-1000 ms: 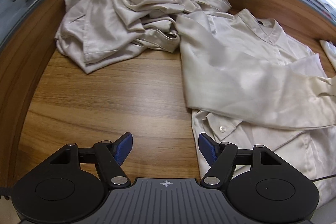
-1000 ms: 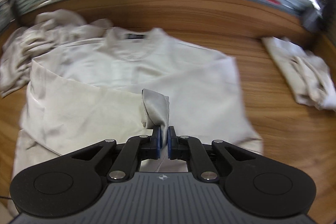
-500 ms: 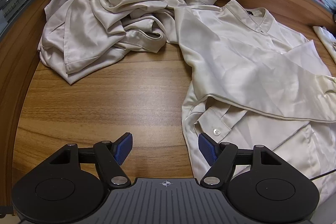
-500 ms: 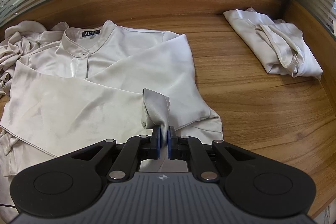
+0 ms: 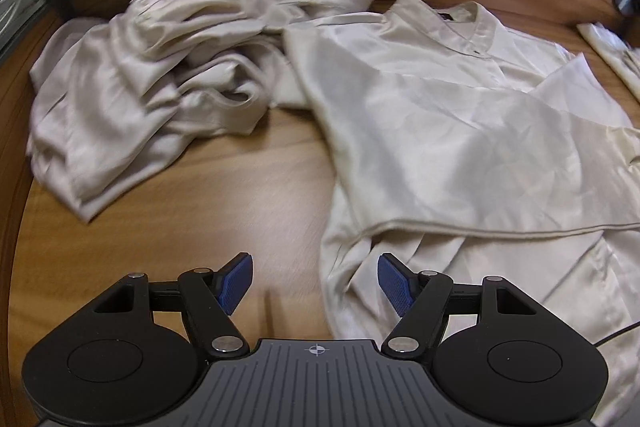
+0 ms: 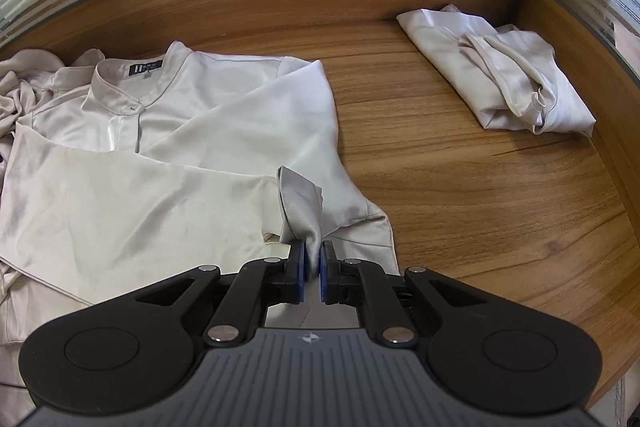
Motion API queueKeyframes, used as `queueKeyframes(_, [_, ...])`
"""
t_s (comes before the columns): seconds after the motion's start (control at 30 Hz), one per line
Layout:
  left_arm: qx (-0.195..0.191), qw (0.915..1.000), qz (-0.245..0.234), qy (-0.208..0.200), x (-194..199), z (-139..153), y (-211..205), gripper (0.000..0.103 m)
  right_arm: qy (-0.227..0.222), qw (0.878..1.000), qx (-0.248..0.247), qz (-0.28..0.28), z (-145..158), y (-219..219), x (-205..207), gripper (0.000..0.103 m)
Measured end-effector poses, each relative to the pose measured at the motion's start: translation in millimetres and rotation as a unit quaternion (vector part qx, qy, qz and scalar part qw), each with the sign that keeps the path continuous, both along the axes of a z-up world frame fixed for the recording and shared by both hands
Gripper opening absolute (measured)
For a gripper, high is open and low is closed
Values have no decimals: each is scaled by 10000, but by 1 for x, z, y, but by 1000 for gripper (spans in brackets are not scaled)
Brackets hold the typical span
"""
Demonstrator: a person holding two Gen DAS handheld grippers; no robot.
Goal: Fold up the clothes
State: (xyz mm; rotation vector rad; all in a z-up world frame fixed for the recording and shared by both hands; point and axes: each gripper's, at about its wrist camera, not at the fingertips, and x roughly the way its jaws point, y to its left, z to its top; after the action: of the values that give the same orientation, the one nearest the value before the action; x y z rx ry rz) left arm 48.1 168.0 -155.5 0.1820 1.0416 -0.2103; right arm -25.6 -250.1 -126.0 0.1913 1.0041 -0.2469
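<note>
The right gripper (image 6: 313,259) is clenched on the cuff of a sleeve (image 6: 300,203) at the lower middle of the frame. The cream shirt (image 6: 168,131) lies spread on the wooden table (image 6: 460,207), filling the left half. The left gripper (image 5: 316,281) is released, its jaws apart above the shirt's edge. A crumpled pile of clothes (image 5: 160,75) lies at the upper left, and a folded shirt (image 6: 500,71) at the upper right.

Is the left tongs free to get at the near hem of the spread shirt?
Probably yes: the left tongs stand open and empty, with the shirt hem just ahead and nothing in between.
</note>
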Motion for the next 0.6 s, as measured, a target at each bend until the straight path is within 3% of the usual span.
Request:
queueKeyframes(0.27, [315, 9971, -652, -250, 18, -13, -30, 67, 79, 10000, 23, 38, -3, 7, 7, 9])
queueKeyframes(0.37, [310, 9962, -673, -456, 19, -13, -33, 46, 82, 10000, 33, 18, -3, 8, 9, 9])
queueKeyframes(0.43, [278, 9969, -531, -509, 18, -12, -33, 27, 57, 10000, 78, -22, -2, 7, 9, 9])
queueKeyframes(0.6, [114, 9990, 119, -417, 22, -12, -16, 23, -113, 9989, 403, -186, 0, 2, 5, 9])
